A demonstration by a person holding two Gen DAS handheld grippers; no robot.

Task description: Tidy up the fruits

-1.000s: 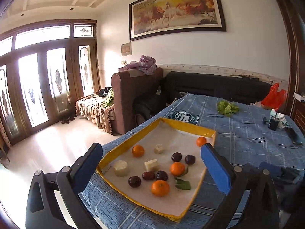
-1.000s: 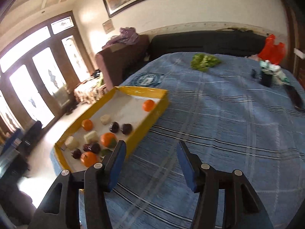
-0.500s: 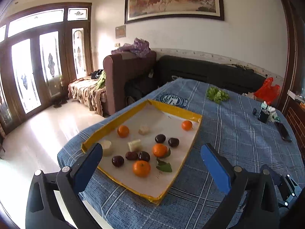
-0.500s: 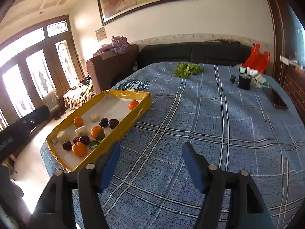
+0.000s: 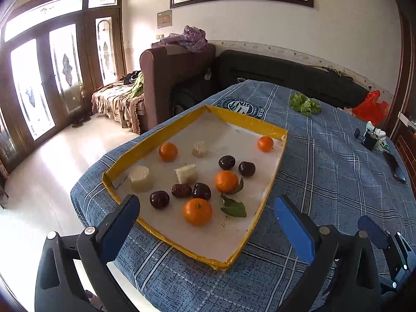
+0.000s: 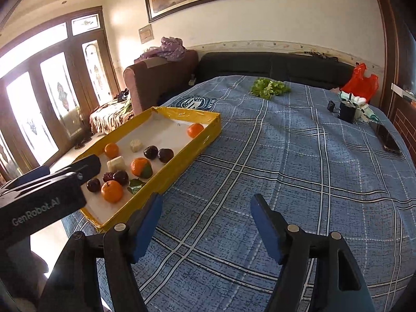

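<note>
Fruits lie loose in the yellow-rimmed tray point(image 5: 241, 121), and both tools hang short of them; the left gripper point(image 5: 206, 218) is spread wide and holds nothing, its blue pads framing the tray's near end; the right gripper point(image 6: 206, 223) is likewise spread and empty, hanging over bare blue checked cloth point(image 6: 299, 171) just beside the tray's long right edge.

Outward from the left gripper: the nearest orange point(image 5: 197, 211) sits close to the tray's near edge, with a loose green leaf point(image 5: 234, 207) beside it; just beyond lie three dark fruits point(image 5: 179, 190) in a ragged cluster, then a second orange point(image 5: 226, 181) with a leaf under it; two more dark fruits point(image 5: 236, 166) rest side by side past that; pale cut pieces point(image 5: 186, 173) are strewn along the left half, the largest near the left rim; a third orange point(image 5: 168, 151) lies toward the left edge and a fourth point(image 5: 265, 143) sits alone in the far right corner.

Judging progress: all the fruit is already inside the tray, none on the cloth; yet the kinds are mingled, oranges spread across four spots and dark fruits split in two groups; so if organizing means gathering into the tray, that looks met; if it means grouping like with like, that sorting remains; no separate container for them shows in either view.
</note>
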